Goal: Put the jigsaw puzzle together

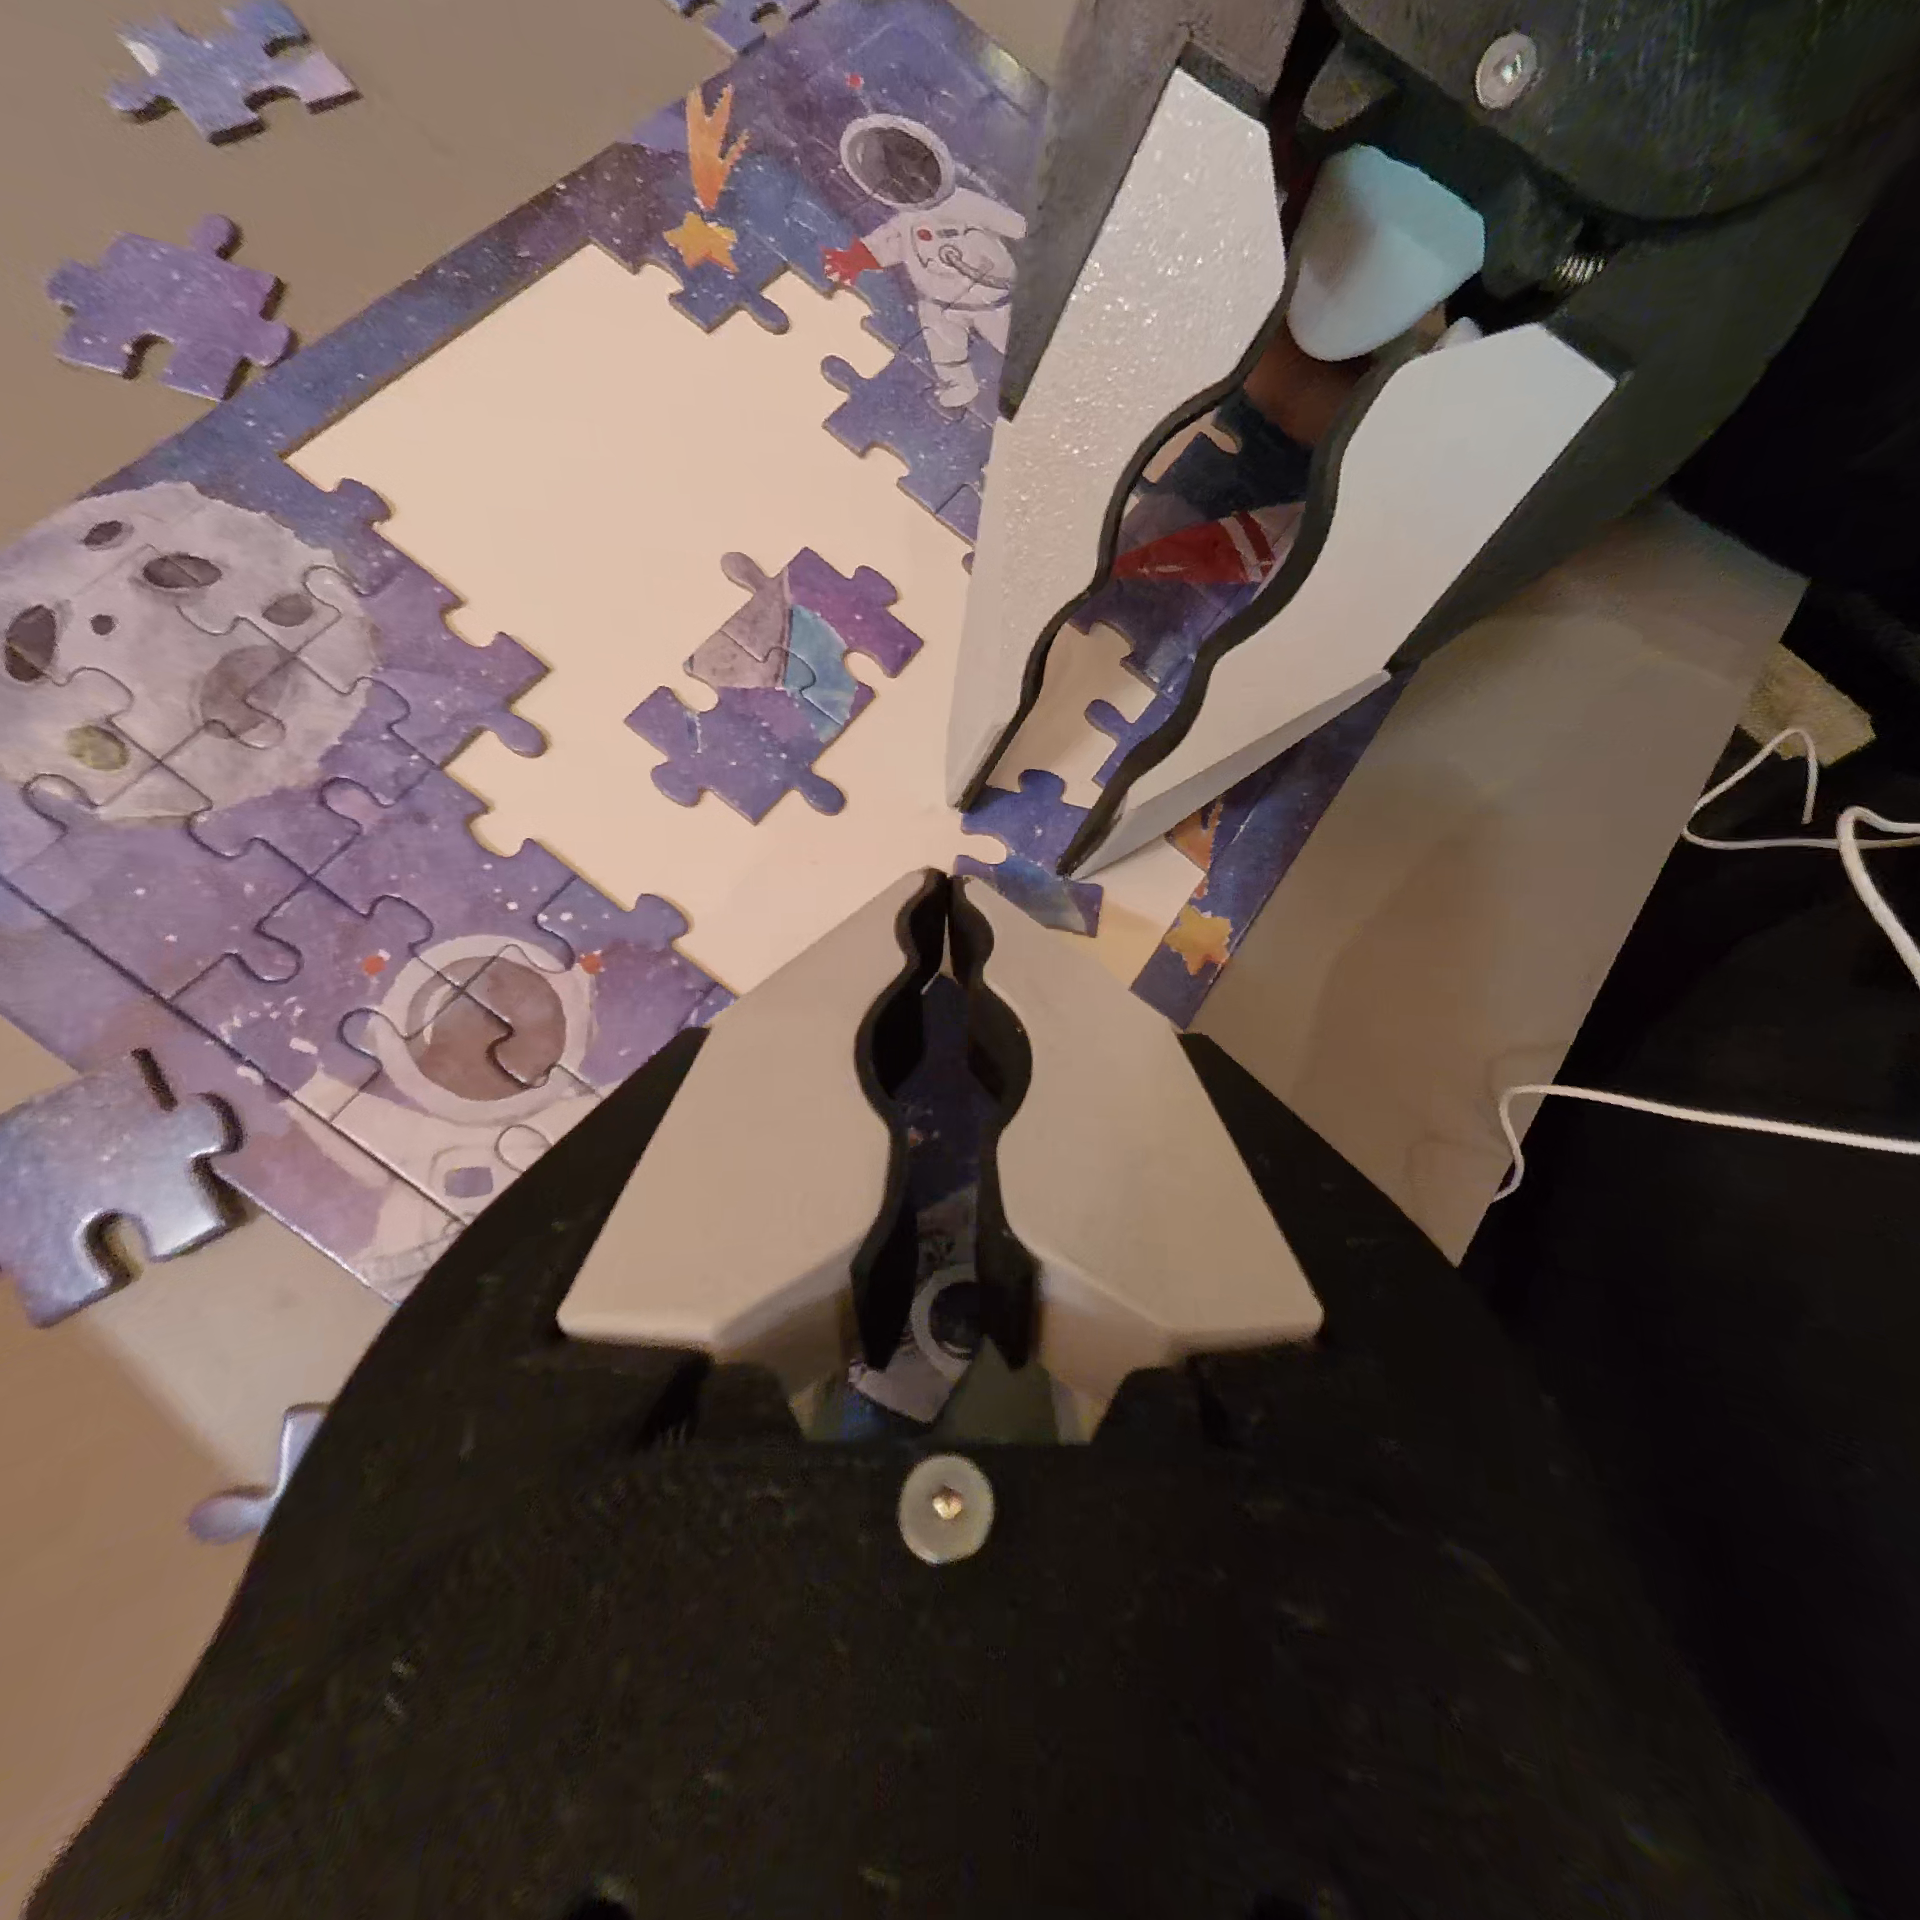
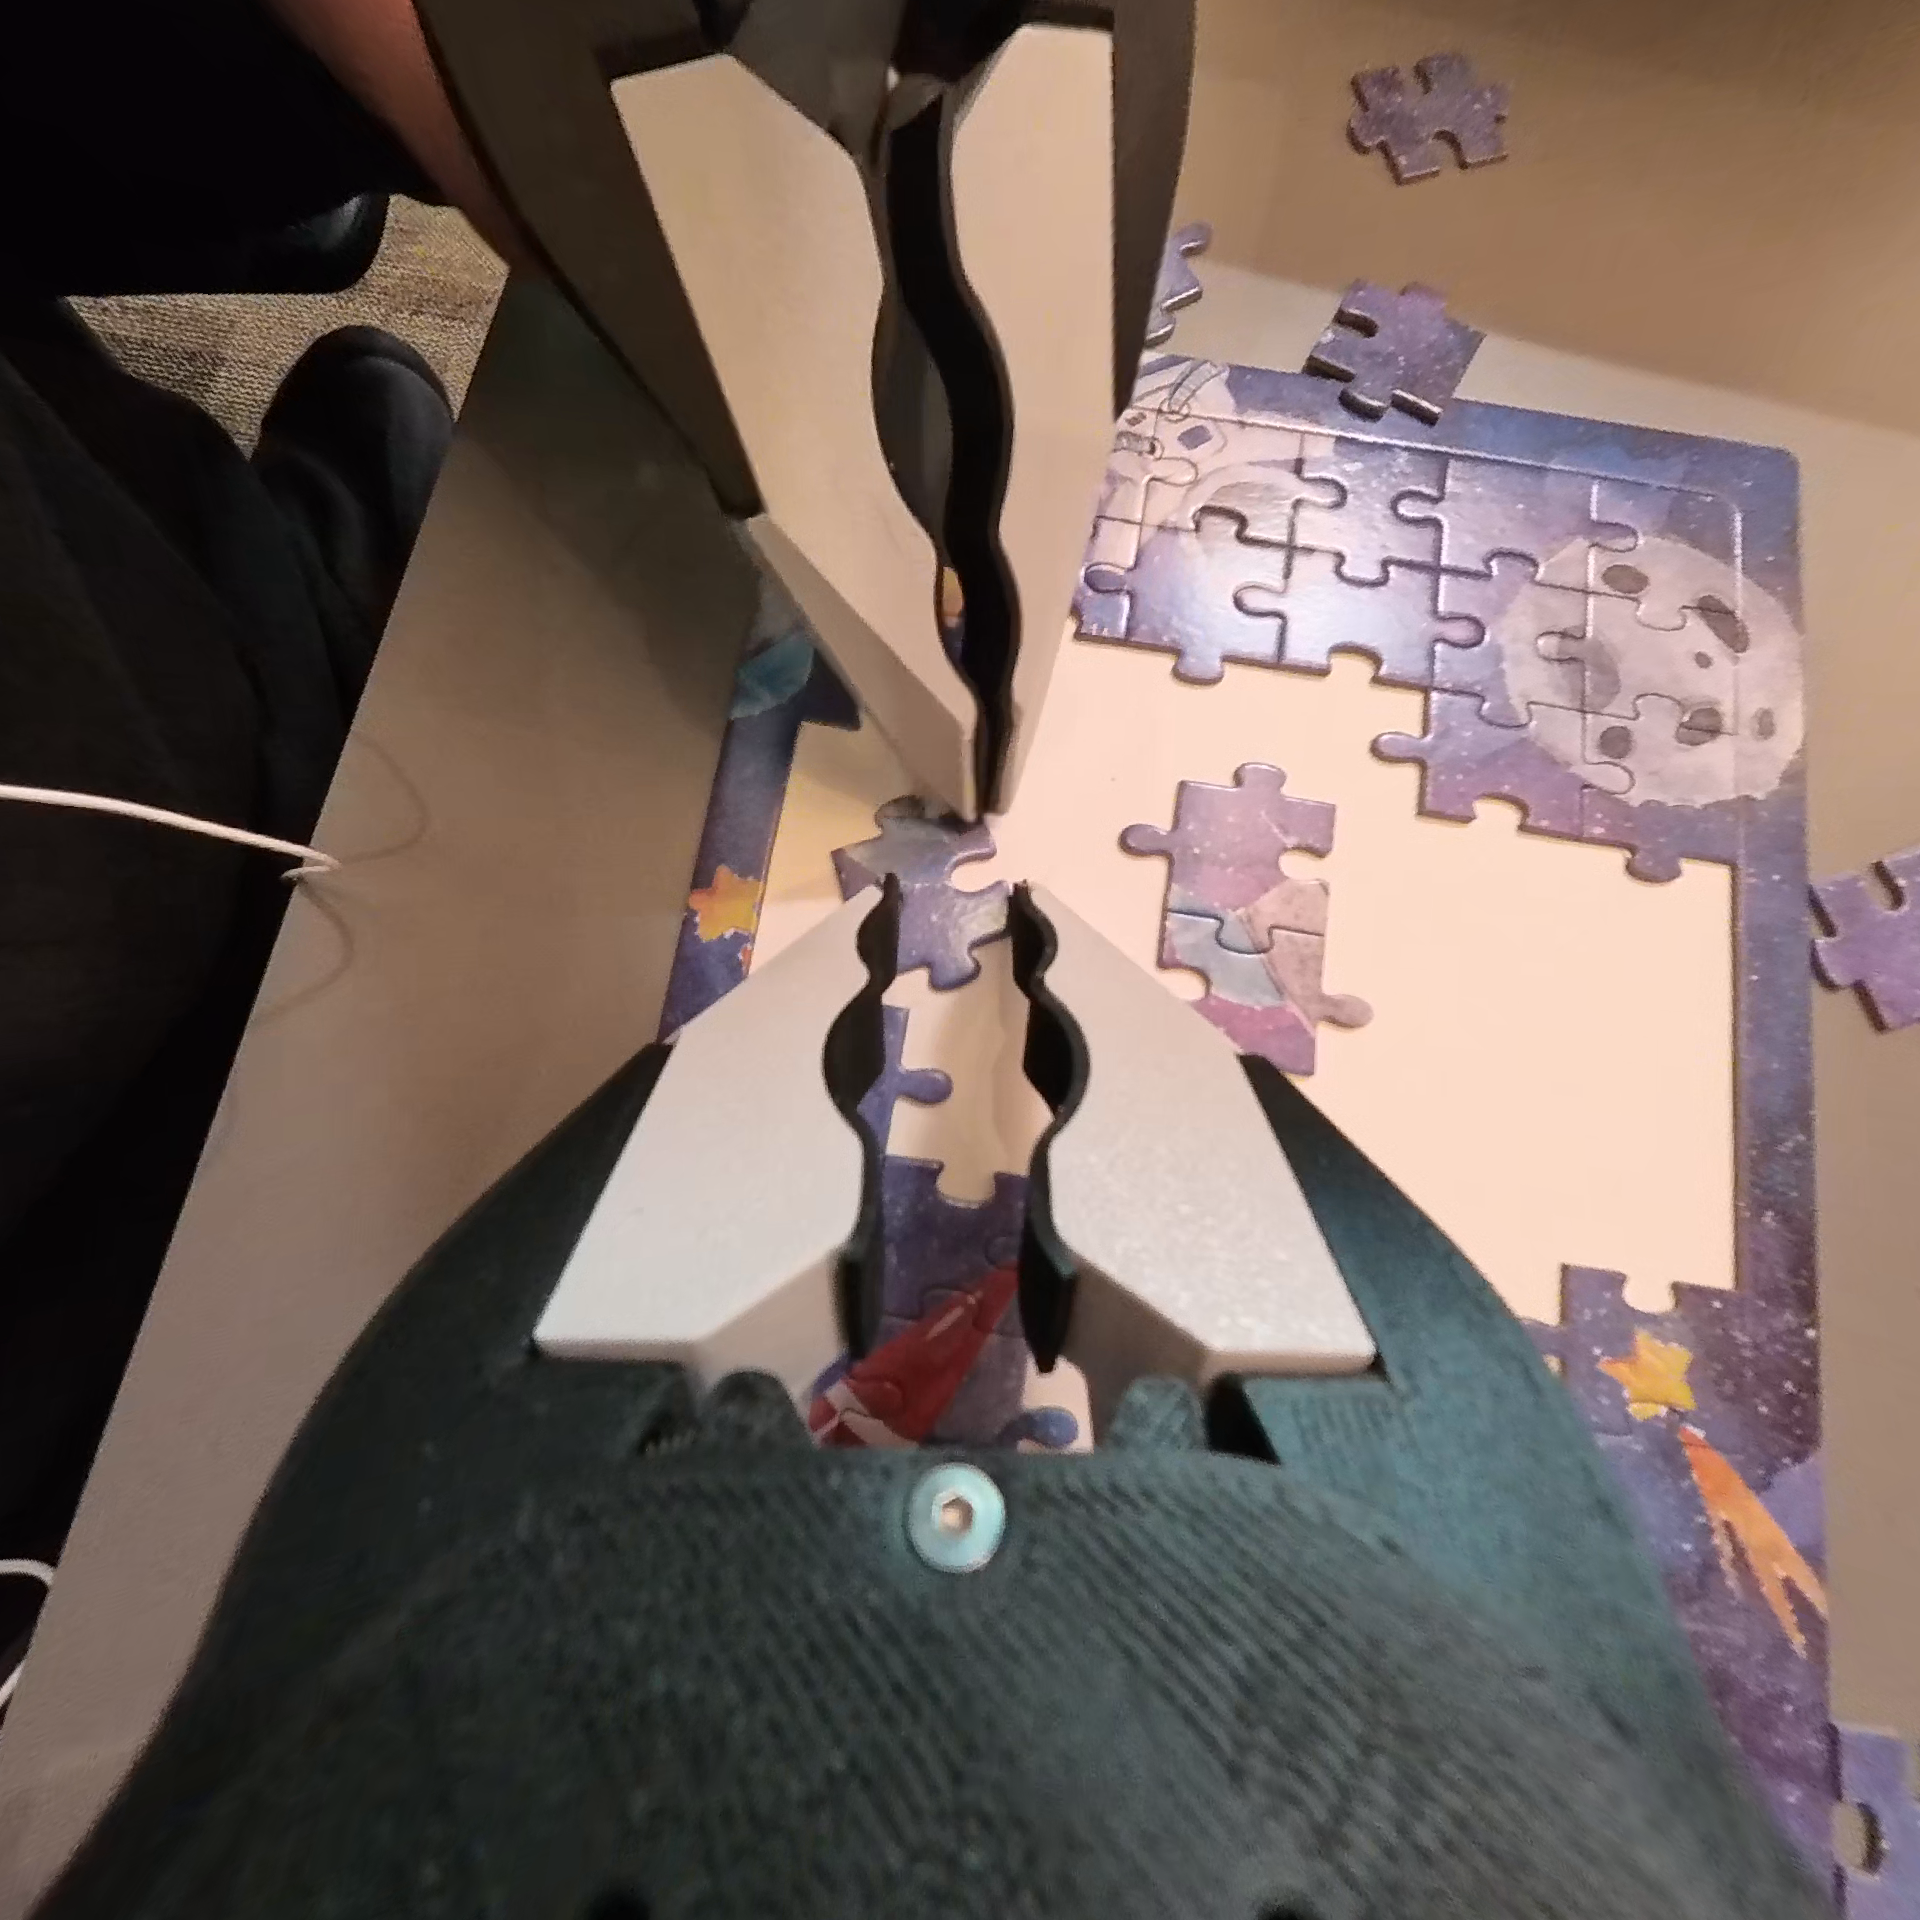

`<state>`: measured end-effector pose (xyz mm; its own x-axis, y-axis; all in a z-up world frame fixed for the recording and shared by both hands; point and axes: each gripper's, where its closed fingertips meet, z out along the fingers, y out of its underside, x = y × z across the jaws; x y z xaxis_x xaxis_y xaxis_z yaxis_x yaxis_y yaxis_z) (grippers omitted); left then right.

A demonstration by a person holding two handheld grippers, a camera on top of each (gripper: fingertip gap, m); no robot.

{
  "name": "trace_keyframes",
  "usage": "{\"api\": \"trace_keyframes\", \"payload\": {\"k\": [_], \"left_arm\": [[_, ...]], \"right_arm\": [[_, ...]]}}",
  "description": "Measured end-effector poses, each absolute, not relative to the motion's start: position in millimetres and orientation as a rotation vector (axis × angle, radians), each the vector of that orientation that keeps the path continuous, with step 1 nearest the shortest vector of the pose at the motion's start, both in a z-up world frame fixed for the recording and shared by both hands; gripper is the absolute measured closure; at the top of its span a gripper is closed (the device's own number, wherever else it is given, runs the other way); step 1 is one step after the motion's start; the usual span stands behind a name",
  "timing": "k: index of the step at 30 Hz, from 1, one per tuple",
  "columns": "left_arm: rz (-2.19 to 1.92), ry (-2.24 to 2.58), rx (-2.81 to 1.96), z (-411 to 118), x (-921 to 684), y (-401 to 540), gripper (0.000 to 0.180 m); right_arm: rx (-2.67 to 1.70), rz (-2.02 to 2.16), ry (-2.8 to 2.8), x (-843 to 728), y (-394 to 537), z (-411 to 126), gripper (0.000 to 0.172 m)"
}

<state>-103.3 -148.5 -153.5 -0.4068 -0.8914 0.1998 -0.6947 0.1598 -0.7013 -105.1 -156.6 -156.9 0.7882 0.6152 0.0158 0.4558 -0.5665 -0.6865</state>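
The puzzle board (image 1: 468,281) lies on the table with a purple space picture partly filled in and a bare cream middle (image 1: 623,468). My right gripper (image 2: 956,888) is closed on a loose blue-purple puzzle piece (image 2: 940,920) near the board's near corner, and the piece sits tilted. The left wrist view shows this gripper (image 1: 1020,833) coming in from the upper right over the same piece (image 1: 1049,894). My left gripper (image 1: 943,883) is shut with nothing between its pads. Its tips (image 2: 987,810) rest at the piece's far edge.
A joined pair of pieces (image 1: 774,686) lies loose on the bare middle. Loose pieces (image 1: 171,312) (image 1: 234,73) (image 1: 104,1174) lie on the table beside the board. The table edge and white cables (image 1: 1766,1127) are at the right. A person's dark clothing (image 2: 156,623) is beyond it. The grippers are tip to tip, or close to it.
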Motion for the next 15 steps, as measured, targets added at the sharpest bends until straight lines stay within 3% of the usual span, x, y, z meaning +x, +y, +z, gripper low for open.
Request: {"api": "trace_keyframes", "payload": {"k": [12,15], "left_arm": [[-1.154,2.141,-1.553,-149,-102,-147,0.180],[-1.068,2.174,-1.545,-157,-103,-148,0.172]], "right_arm": [[-2.238,0.221,-0.768,-98,-154,-149,0.154],[-2.235,0.219,-0.761,-97,-154,-148,0.154]]}}
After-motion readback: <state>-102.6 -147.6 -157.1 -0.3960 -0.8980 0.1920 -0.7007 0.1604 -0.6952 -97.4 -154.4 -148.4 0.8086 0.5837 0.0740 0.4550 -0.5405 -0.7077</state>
